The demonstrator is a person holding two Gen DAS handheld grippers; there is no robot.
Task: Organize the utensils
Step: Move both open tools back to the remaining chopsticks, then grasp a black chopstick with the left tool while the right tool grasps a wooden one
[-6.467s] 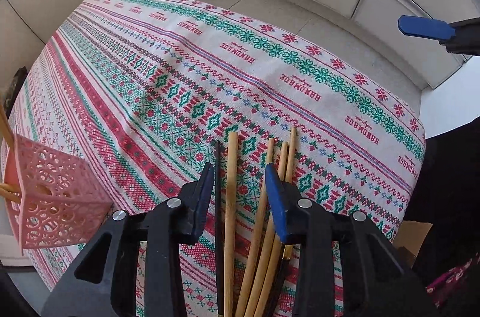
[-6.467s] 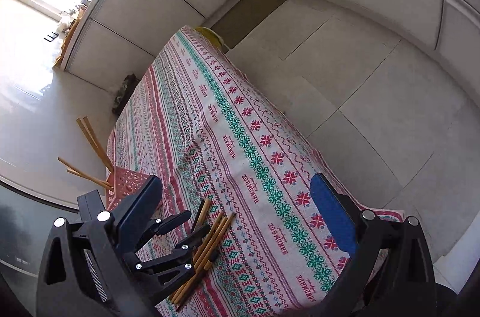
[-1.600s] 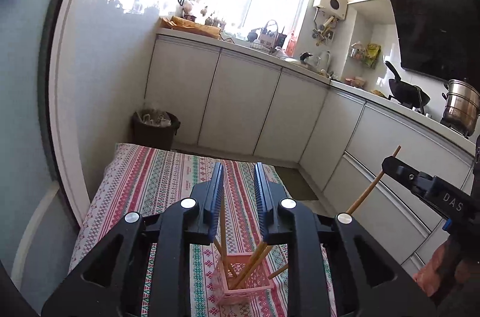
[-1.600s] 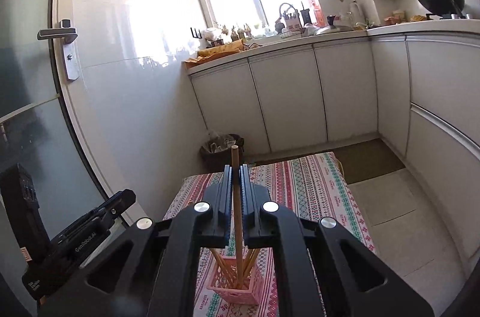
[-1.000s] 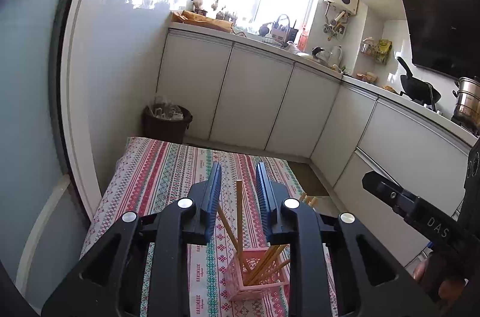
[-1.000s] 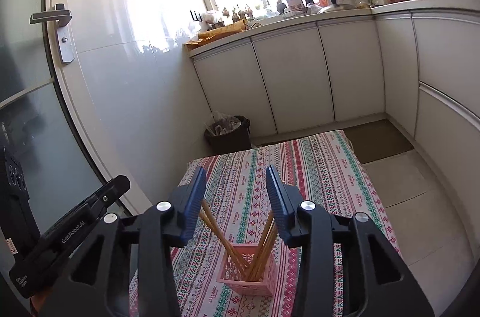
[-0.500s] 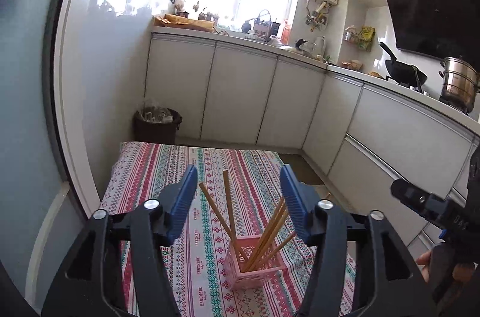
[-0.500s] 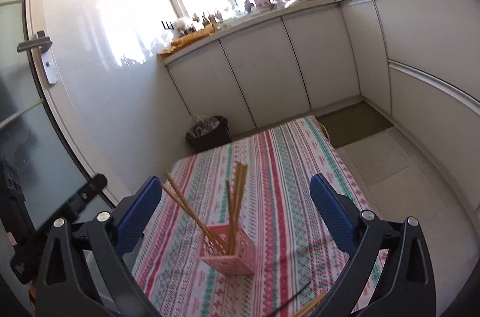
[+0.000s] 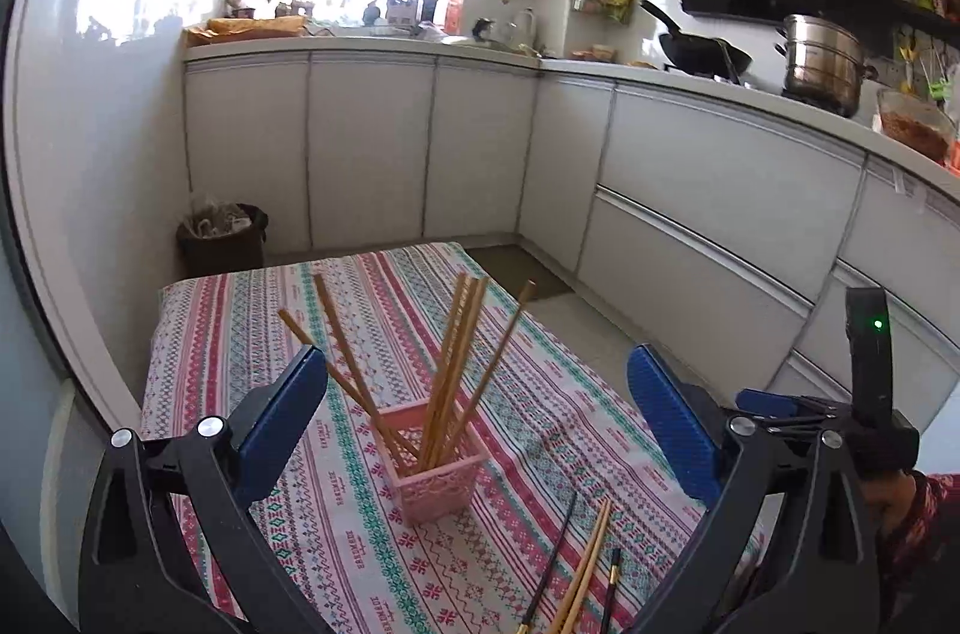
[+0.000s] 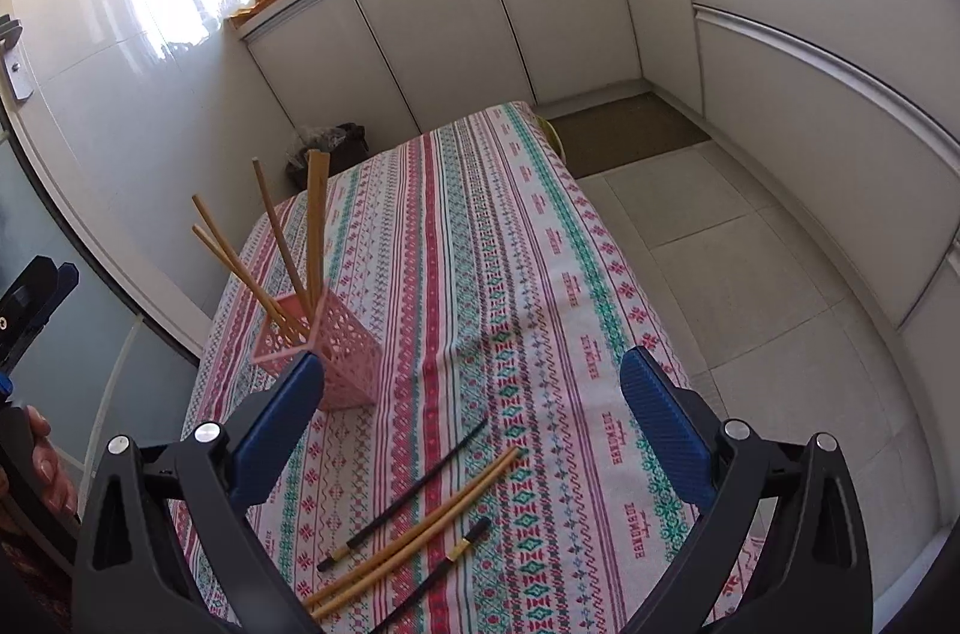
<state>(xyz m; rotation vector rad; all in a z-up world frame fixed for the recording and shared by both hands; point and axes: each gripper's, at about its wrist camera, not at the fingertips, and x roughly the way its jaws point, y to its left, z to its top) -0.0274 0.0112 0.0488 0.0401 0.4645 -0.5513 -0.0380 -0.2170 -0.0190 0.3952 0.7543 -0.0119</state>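
From my left claw's view, the loose wooden and black chopsticks (image 9: 585,568) lying on the striped patterned tablecloth (image 9: 360,544) run off the bottom edge, so I can't count them. The lower ends of the upright wooden chopsticks (image 9: 450,370) vanish inside the pink perforated plastic basket (image 9: 435,478). My blue-padded right finger (image 10: 276,421) covers that basket's near corner.

A basket (image 9: 437,478) is set on the table (image 9: 198,334), low in the centre of the left wrist view, with chopsticks (image 9: 453,364) stood in it. Loose chopsticks (image 10: 420,520) are laid on the table nearer the lower edge. A bin (image 9: 222,238) is placed behind the table, before the cabinets (image 9: 366,154).
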